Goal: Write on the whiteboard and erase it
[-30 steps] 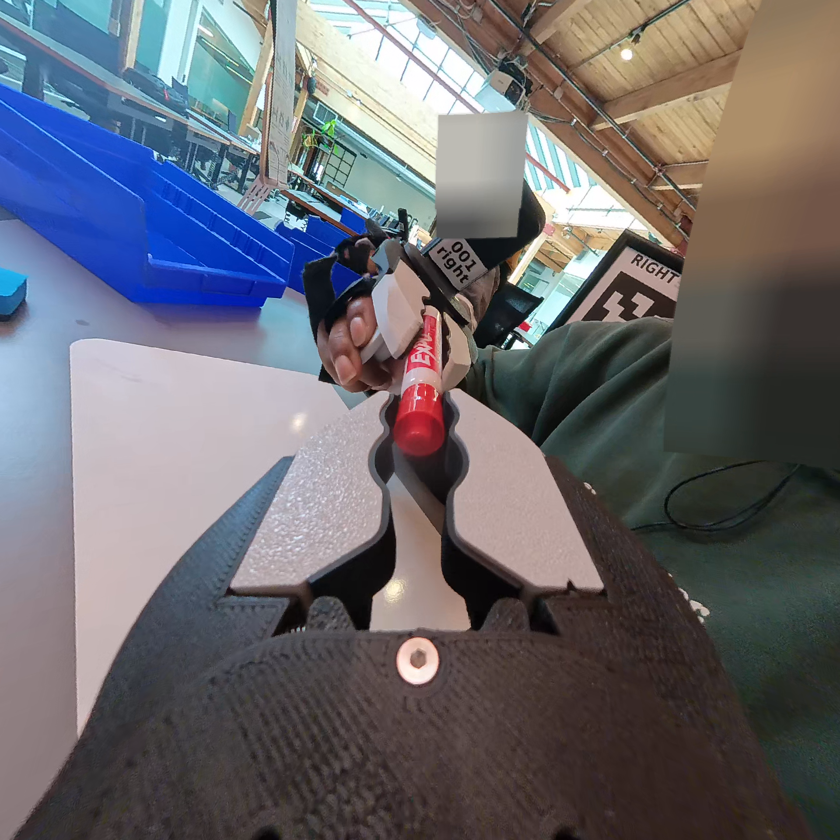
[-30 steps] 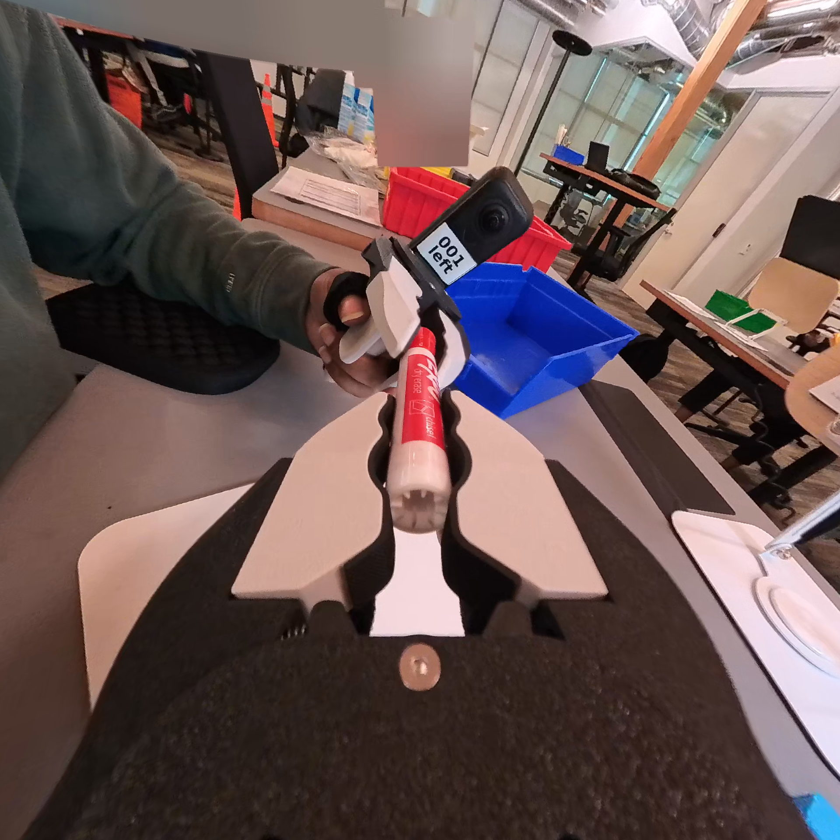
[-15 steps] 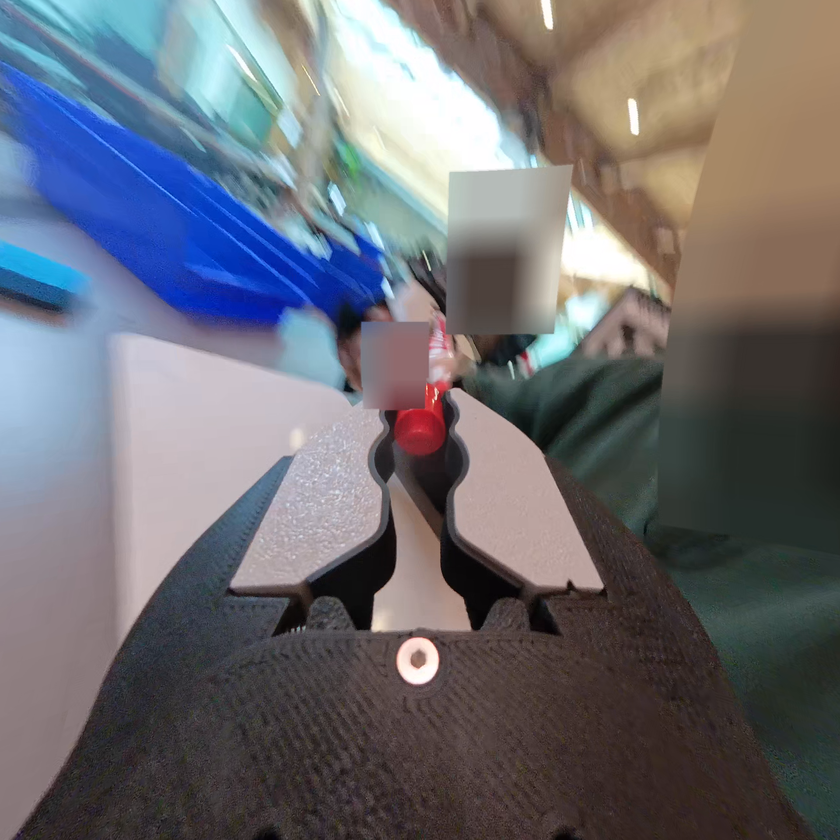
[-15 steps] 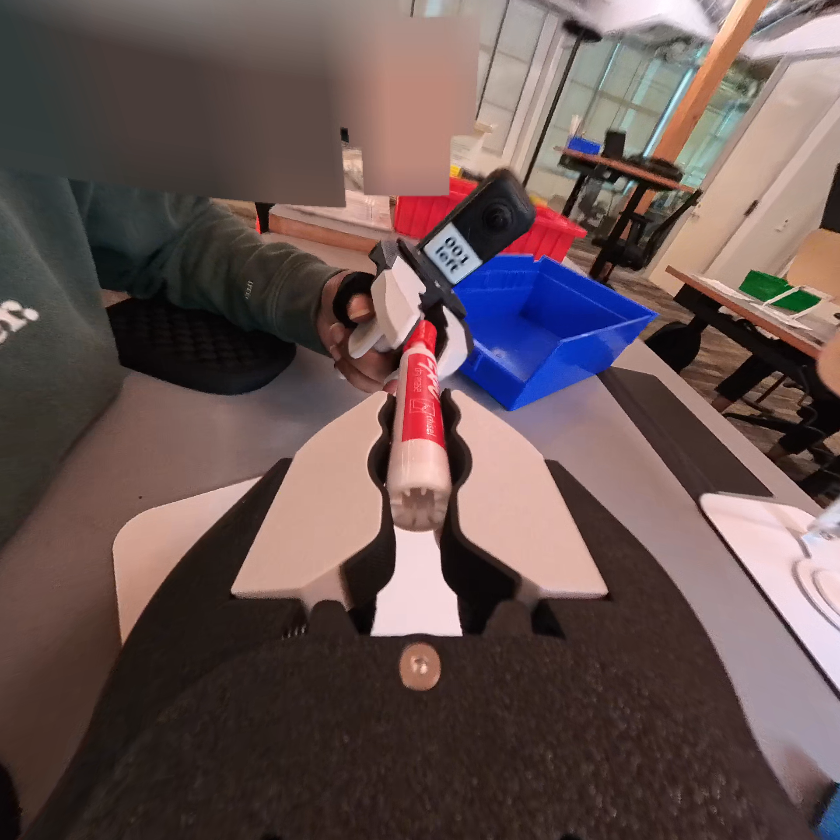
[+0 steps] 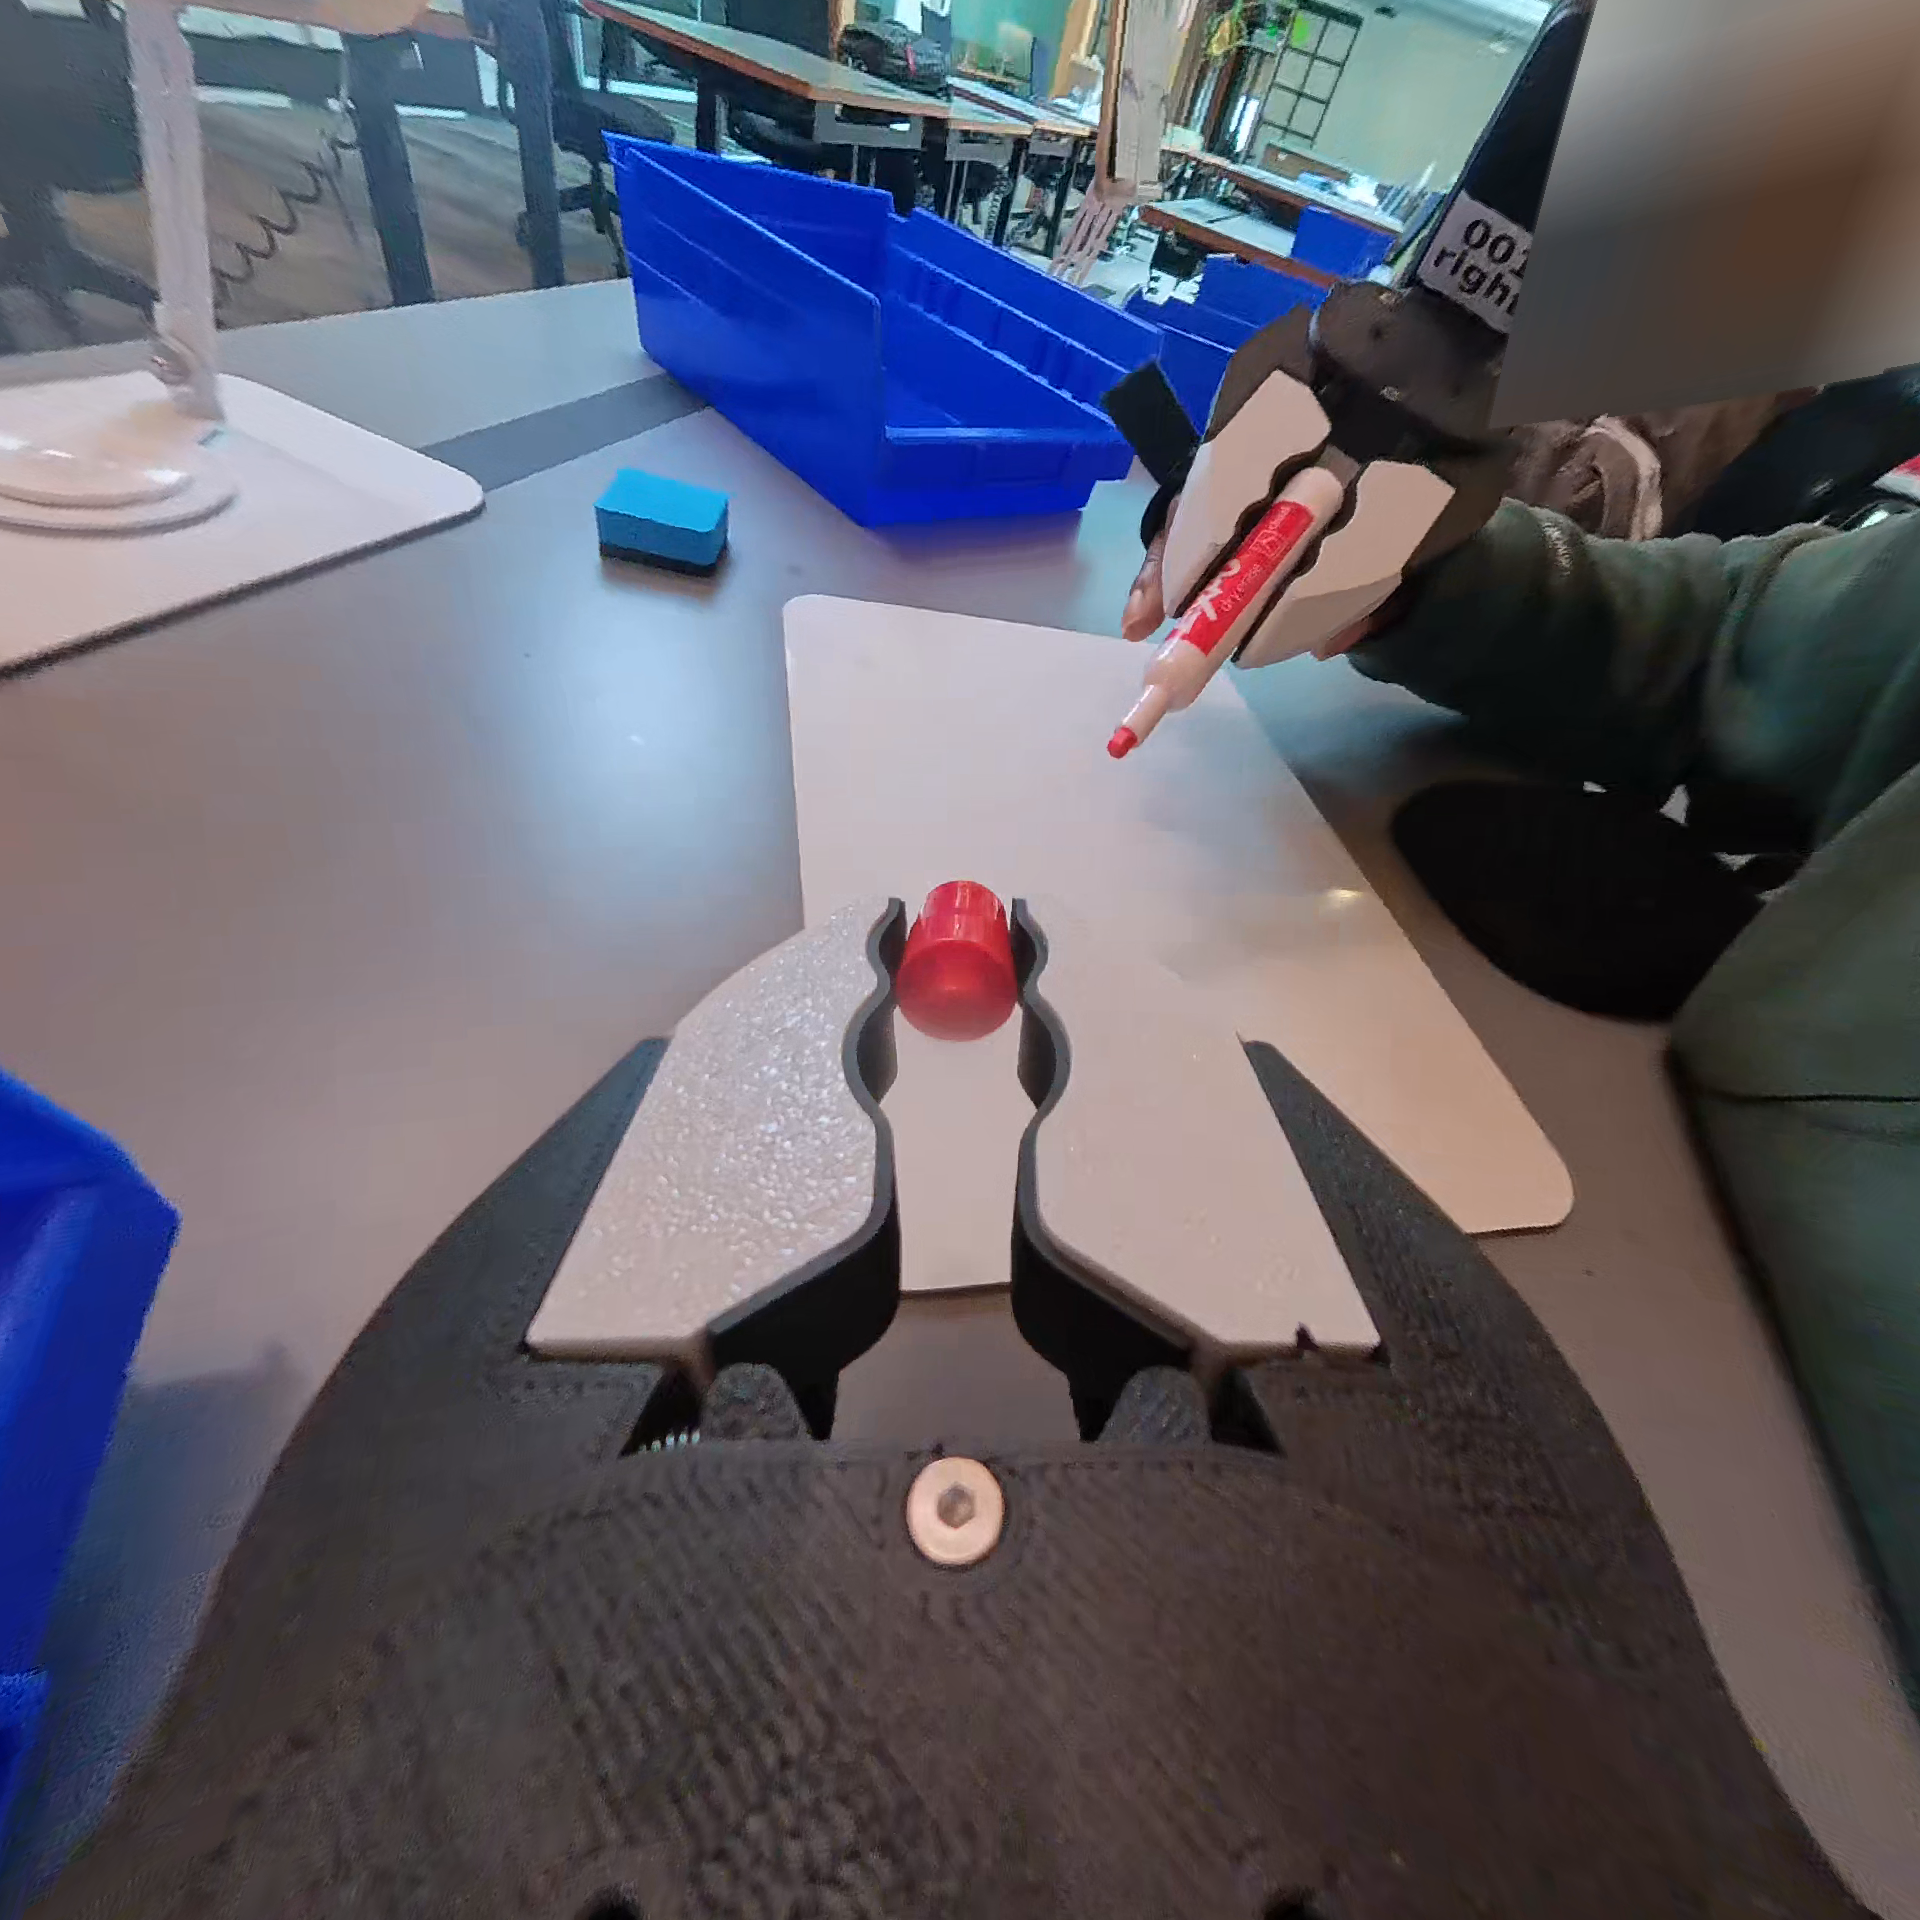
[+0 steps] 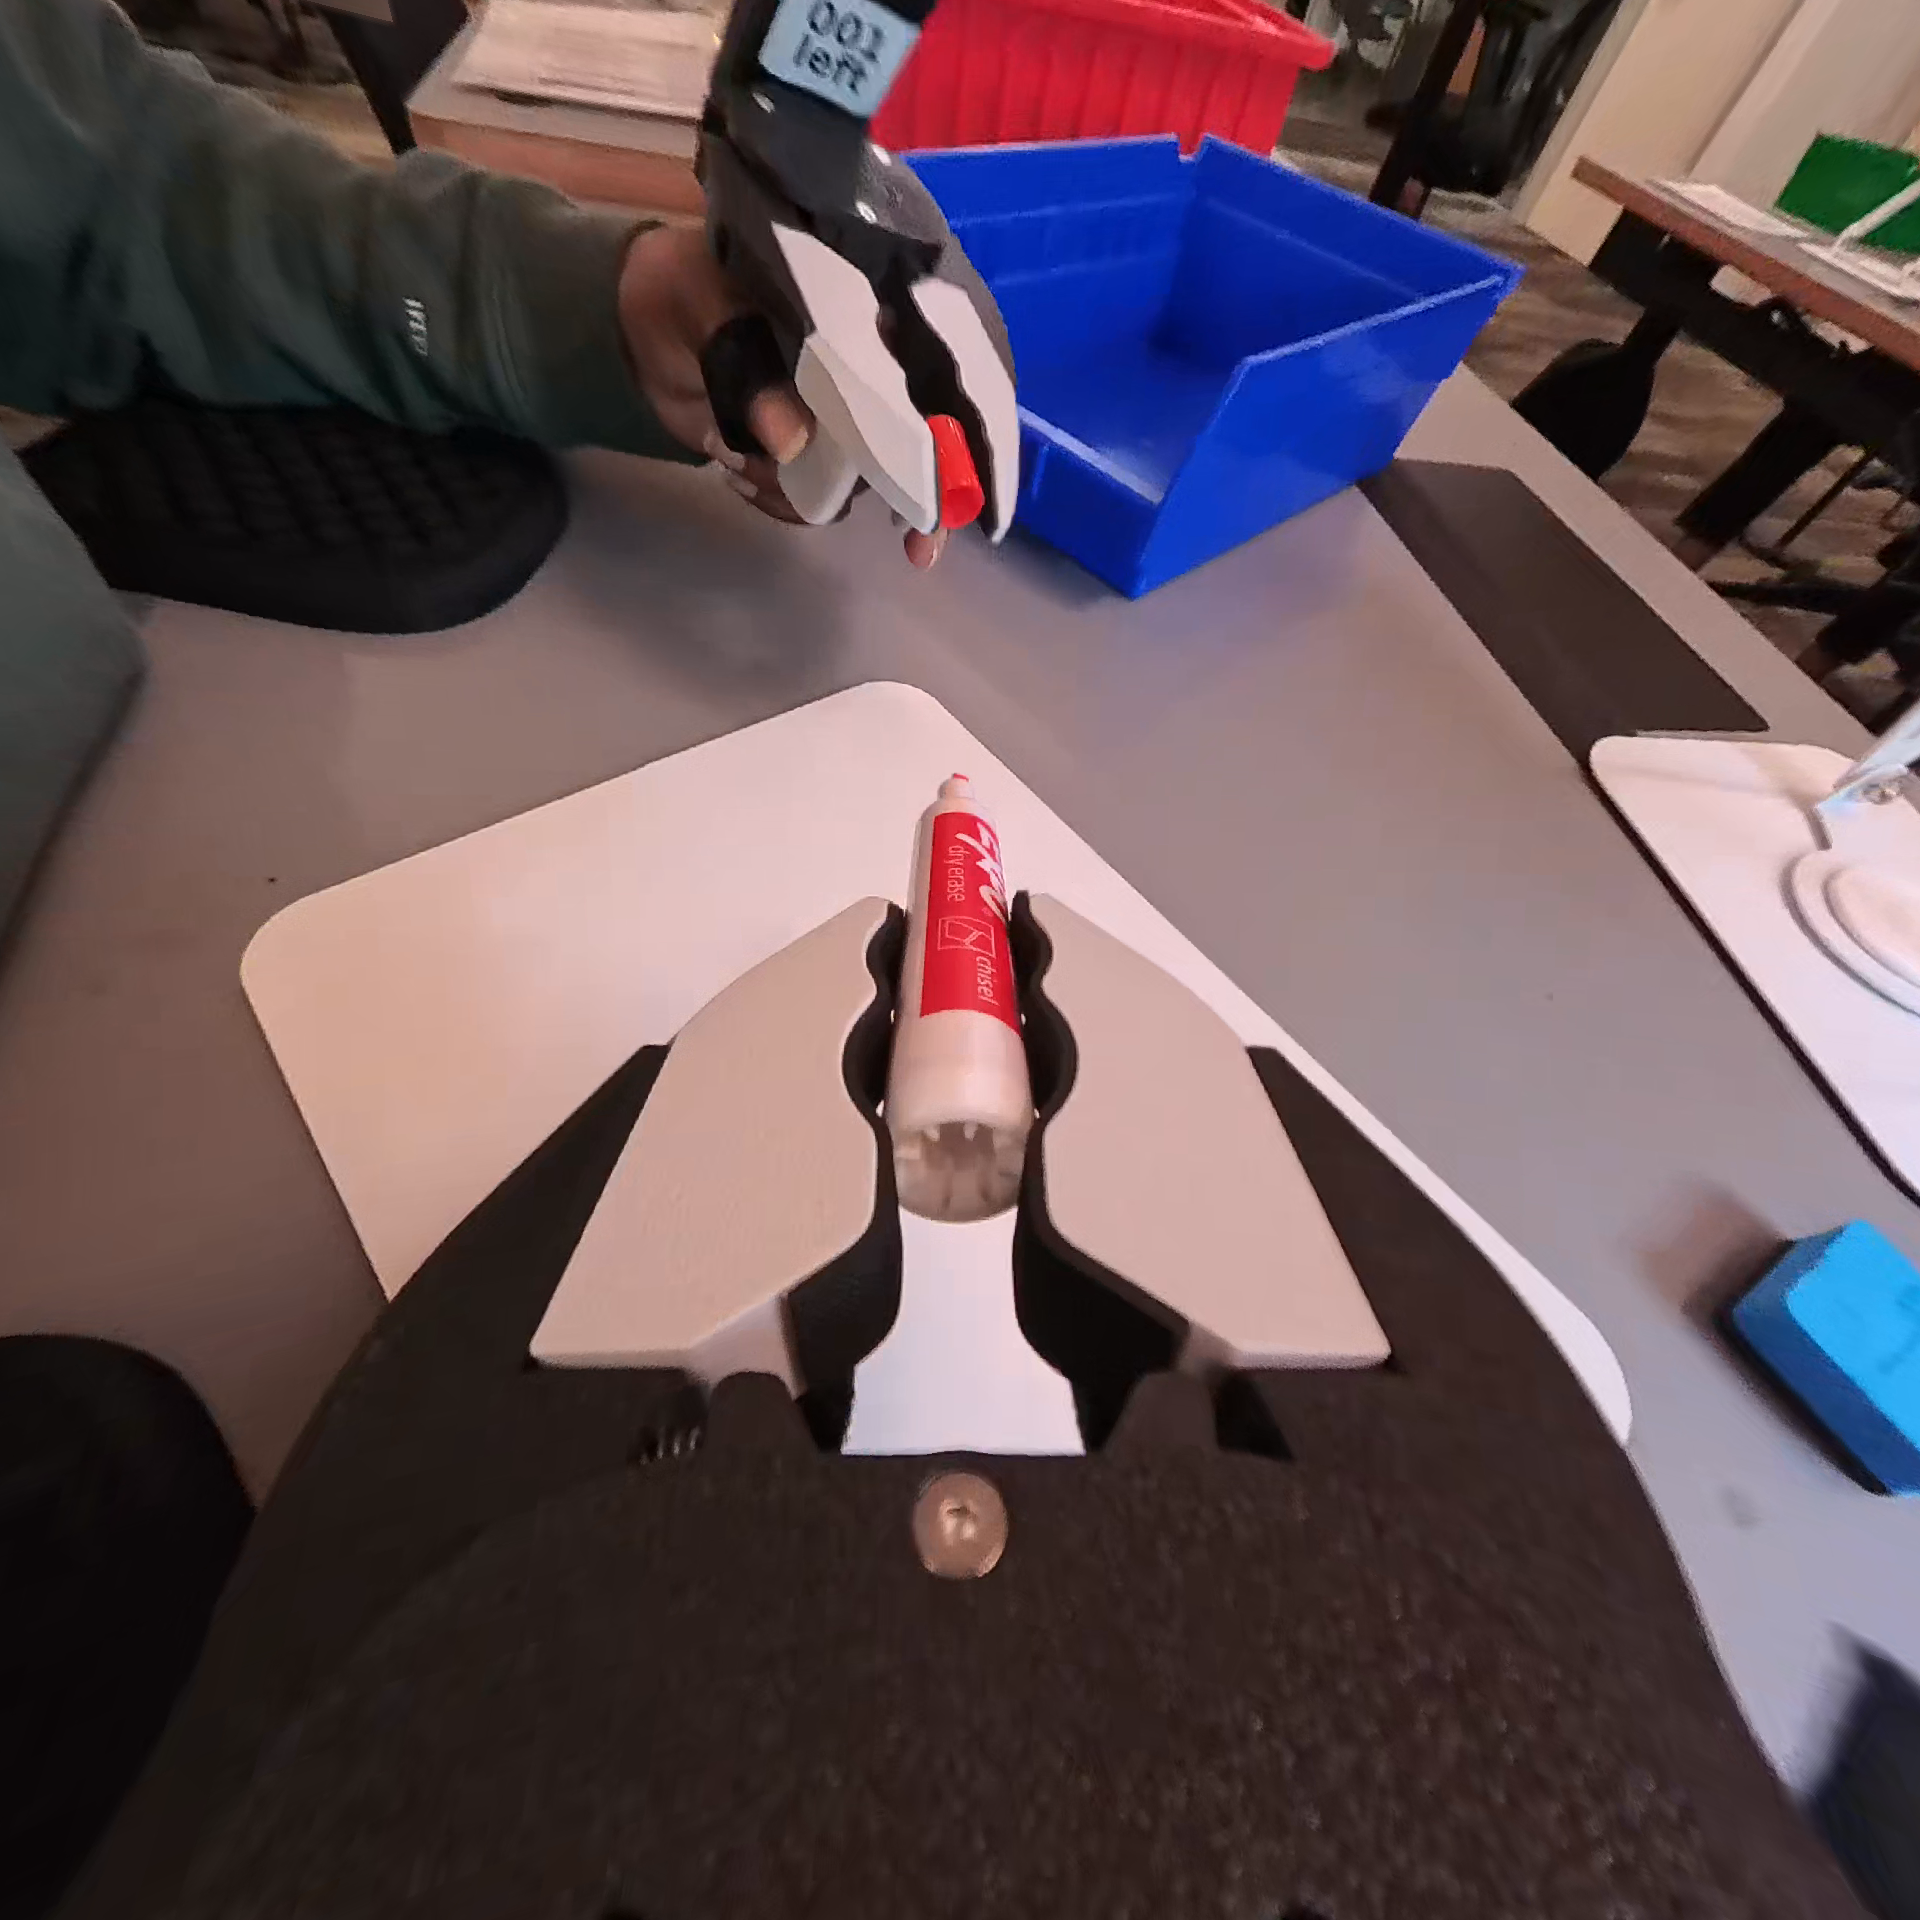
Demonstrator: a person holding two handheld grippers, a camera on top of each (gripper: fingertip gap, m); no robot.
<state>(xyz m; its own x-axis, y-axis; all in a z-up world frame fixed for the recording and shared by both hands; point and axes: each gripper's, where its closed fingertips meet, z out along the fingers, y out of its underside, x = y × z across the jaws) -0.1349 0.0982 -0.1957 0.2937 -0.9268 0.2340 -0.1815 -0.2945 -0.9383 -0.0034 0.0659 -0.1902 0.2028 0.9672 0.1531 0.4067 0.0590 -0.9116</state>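
A white whiteboard (image 5: 1091, 831) lies flat on the grey table; it also shows in the right wrist view (image 6: 540, 935). My right gripper (image 6: 956, 914) is shut on a red-and-white marker (image 6: 961, 977), uncapped, its red tip pointing forward over the board. In the left wrist view that marker (image 5: 1236, 603) hangs tip-down just above the board's far part. My left gripper (image 5: 954, 920) is shut on the red marker cap (image 5: 954, 971); the cap also shows in the right wrist view (image 6: 954, 473). A blue eraser (image 5: 661, 517) lies on the table beyond the board; it also shows in the right wrist view (image 6: 1839, 1351).
A long blue bin (image 5: 883, 343) stands behind the board, another blue bin (image 6: 1226, 343) near the left gripper. A white lamp base on a white mat (image 5: 114, 488) sits at the far left. A black pad (image 6: 291, 509) lies under the person's sleeve.
The cap has come off the marker: my left gripper pulled away with the cap, and both grippers tilted down toward the whiteboard.
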